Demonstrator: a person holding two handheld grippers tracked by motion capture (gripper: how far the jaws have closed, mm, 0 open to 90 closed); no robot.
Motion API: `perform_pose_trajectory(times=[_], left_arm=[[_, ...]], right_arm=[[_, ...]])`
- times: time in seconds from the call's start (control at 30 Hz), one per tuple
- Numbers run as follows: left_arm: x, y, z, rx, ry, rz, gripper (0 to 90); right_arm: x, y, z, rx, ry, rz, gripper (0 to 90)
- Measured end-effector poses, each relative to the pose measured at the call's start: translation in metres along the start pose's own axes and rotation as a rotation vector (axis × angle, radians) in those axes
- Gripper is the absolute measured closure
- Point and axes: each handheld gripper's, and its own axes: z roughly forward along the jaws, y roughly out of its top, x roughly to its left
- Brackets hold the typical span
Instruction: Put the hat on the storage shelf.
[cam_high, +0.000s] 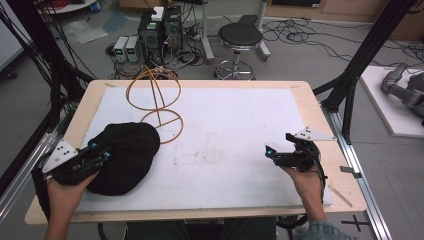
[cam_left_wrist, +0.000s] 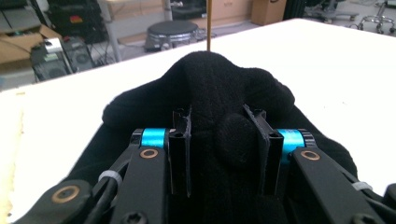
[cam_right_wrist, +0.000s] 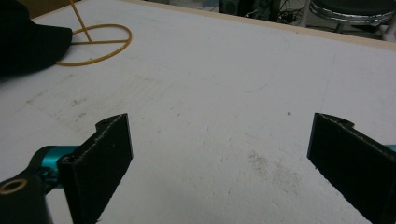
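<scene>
Left gripper (cam_high: 97, 152) pinches the black knit hat (cam_high: 125, 157); right gripper (cam_high: 277, 155) waits with jaws spread over bare desk (cam_high: 240, 115).

The hat lies at the desk's near left, just beside the wire hat stand (cam_high: 156, 102), a fold of it caught between the left jaws, though how firmly is hard to judge. This looks like the pick-up step; next probably comes lifting the hat toward the stand, the right gripper helping open it.
</scene>
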Motion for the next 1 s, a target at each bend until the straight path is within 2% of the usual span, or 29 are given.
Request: perform_pose_trajectory(times=[0.33, 0.73, 1.0], left_arm=[[-0.002, 0.008, -0.010, -0.091, 0.010, 0.002, 65.6], [-0.003, 0.019, -0.022, -0.139, 0.035, -0.010, 66.7], [0.001, 0.030, -0.039, -0.199, 0.056, -0.021, 66.8]], right_arm=[[0.000, 0.000, 0.000, -0.001, 0.000, 0.008, 6.3], [0.000, 0.000, 0.000, -0.003, 0.002, 0.003, 6.3], [0.000, 0.001, -0.001, -0.008, 0.000, 0.003, 6.3]])
